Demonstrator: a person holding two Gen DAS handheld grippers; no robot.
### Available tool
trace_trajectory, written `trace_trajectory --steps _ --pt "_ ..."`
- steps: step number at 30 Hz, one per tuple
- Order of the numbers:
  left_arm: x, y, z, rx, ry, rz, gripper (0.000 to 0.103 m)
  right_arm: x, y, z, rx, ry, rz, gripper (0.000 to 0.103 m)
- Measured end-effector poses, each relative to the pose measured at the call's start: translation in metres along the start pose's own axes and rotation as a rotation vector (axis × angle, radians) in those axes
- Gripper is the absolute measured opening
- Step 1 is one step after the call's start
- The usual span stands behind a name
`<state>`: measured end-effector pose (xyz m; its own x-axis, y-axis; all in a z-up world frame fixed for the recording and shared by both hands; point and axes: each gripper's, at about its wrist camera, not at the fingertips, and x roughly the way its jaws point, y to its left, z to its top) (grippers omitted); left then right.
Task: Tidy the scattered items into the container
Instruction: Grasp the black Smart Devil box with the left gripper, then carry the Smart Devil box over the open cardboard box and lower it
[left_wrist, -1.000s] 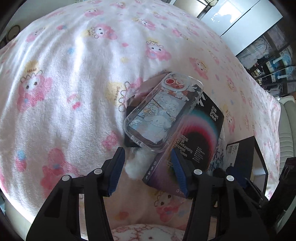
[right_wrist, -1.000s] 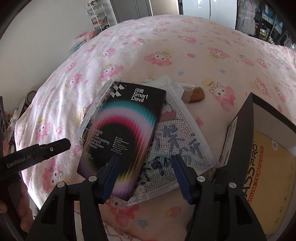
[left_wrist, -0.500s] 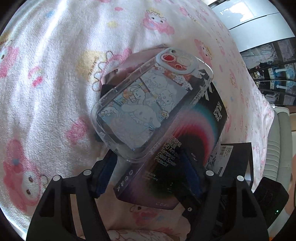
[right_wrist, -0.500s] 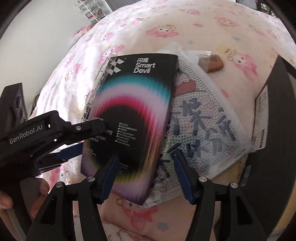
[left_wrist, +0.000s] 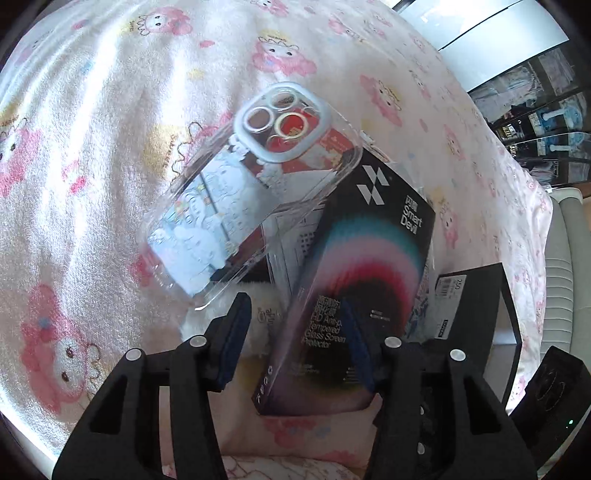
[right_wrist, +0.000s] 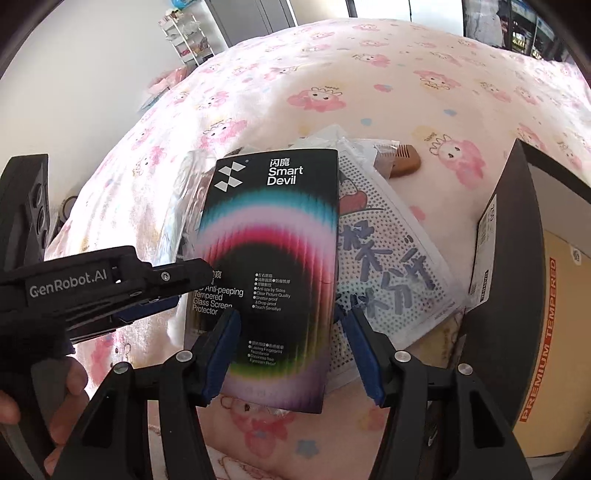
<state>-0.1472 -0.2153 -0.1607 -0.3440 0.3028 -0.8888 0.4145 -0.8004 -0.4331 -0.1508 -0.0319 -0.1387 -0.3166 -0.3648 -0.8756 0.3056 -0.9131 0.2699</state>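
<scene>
A black Smart Devil screen-protector box (left_wrist: 354, 295) (right_wrist: 273, 266) lies tilted on the pink bedspread, over a dotted plastic pouch (right_wrist: 391, 258). A clear cartoon phone case (left_wrist: 240, 192) lies beside it, partly under its left edge. My left gripper (left_wrist: 295, 332) is open, its fingers straddling the box's left edge; one finger (right_wrist: 177, 275) rests on top of the box. My right gripper (right_wrist: 291, 328) is open, its fingers on either side of the box's near end. The black container (right_wrist: 517, 280) stands open at the right.
A small wooden comb (right_wrist: 400, 162) lies beyond the pouch. A white fluffy item (left_wrist: 258, 306) sits under the box and case. The container holds an orange-lettered package (right_wrist: 554, 332). The bed's edge is near at the bottom, and a white shelf (right_wrist: 190, 37) stands far left.
The left gripper has closed in on the box's left edge, one finger now over the box. The right gripper has moved forward around the box's near end. The box looks more tilted.
</scene>
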Motion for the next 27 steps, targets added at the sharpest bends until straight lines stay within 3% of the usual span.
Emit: trace_trajectory --steps 2,7,12,20,27 --pt "0.005 0.002 0.001 0.002 0.021 -0.035 0.047 0.01 -0.002 0.001 0.002 0.032 0.005 0.056" --pt "0.01 -0.005 -0.003 0.05 0.027 -0.031 0.045 0.023 -0.007 0.005 0.026 0.082 0.074 0.054" --pt "-0.005 -0.013 -0.013 0.108 -0.014 -0.037 0.041 0.007 -0.006 0.009 0.021 0.038 0.086 0.046" --pt "-0.054 -0.032 -0.037 0.18 -0.063 -0.134 0.038 -0.052 -0.005 0.013 -0.011 -0.06 0.099 0.046" --pt "-0.079 -0.066 -0.057 0.243 -0.082 -0.203 0.038 -0.104 -0.018 -0.008 0.014 -0.138 0.093 0.046"
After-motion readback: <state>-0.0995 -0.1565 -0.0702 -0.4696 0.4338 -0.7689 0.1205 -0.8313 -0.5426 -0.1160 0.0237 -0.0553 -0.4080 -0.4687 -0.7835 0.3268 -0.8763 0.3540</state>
